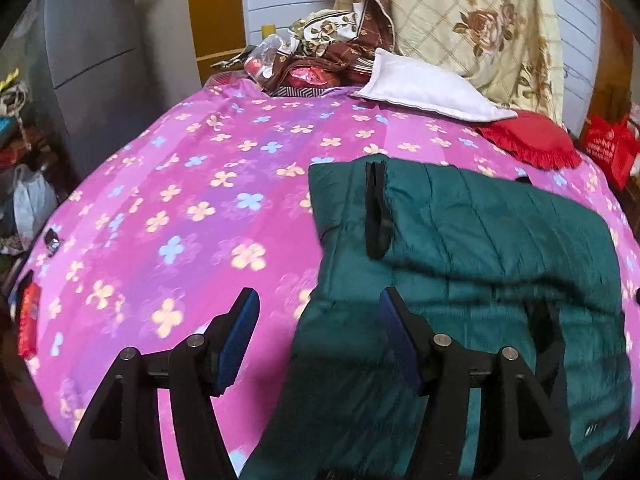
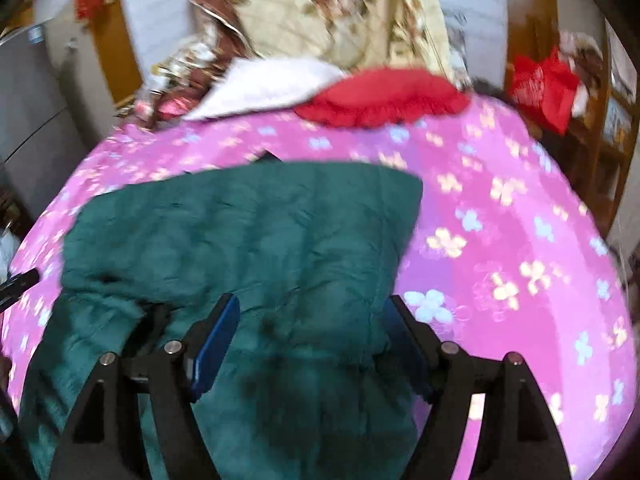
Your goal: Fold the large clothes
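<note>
A dark green quilted jacket [image 1: 480, 240] lies folded on the bed's pink flowered sheet [image 1: 180, 200], toward the right in the left wrist view. A black strip [image 1: 376, 212] stands on its upper left part. My left gripper [image 1: 320, 304] is open above the jacket's left edge, its left finger over bare sheet and its right finger over green fabric. In the right wrist view the jacket [image 2: 248, 232] fills the lower left. My right gripper [image 2: 314, 308] hovers open over the jacket's near right part, and nothing is clamped between its blue pads [image 2: 212, 344].
At the head of the bed lie a white pillow [image 1: 432, 88], a red fringed cushion [image 1: 528, 140] and a heap of floral cloth [image 1: 328, 36]. A cream rose-print quilt [image 1: 480, 20] hangs behind. A grey cabinet [image 1: 92, 40] and bags [image 1: 32, 200] stand to the left, and a red bag [image 1: 608, 148] to the right.
</note>
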`<move>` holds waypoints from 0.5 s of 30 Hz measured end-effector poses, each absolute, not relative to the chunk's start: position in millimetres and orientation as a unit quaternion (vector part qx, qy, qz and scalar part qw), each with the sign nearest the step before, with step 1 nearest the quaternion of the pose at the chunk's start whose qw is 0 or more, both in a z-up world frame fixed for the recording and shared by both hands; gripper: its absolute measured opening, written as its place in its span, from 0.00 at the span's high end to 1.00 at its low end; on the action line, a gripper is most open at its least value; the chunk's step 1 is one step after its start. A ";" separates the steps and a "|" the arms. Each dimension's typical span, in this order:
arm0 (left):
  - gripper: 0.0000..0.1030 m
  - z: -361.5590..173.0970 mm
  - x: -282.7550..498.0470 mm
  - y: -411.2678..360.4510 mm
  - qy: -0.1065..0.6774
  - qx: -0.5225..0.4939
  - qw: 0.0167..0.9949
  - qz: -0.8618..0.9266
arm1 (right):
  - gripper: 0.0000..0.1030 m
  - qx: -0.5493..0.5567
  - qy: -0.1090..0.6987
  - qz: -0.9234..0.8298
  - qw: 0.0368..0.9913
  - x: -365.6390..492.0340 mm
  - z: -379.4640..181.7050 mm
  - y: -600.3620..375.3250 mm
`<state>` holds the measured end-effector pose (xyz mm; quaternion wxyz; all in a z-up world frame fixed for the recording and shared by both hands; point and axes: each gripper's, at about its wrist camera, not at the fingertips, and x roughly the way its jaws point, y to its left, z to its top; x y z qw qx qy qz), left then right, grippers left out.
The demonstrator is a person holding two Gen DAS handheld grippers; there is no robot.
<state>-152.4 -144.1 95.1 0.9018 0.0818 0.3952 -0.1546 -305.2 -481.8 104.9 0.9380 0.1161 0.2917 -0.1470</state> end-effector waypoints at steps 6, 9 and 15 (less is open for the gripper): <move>0.57 106.2 -191.2 -125.8 0.381 0.092 0.906 -0.159 | 0.18 0.087 0.266 -0.096 0.955 -363.4 120.5 -439.5; 0.57 109.6 -207.6 -119.6 0.373 0.094 0.910 -0.157 | 0.17 0.110 0.269 -0.070 0.954 -387.2 115.0 -426.3; 0.57 108.6 -233.4 -109.1 0.377 0.095 0.907 -0.160 | 0.17 0.133 0.275 -0.053 0.951 -419.2 94.0 -407.2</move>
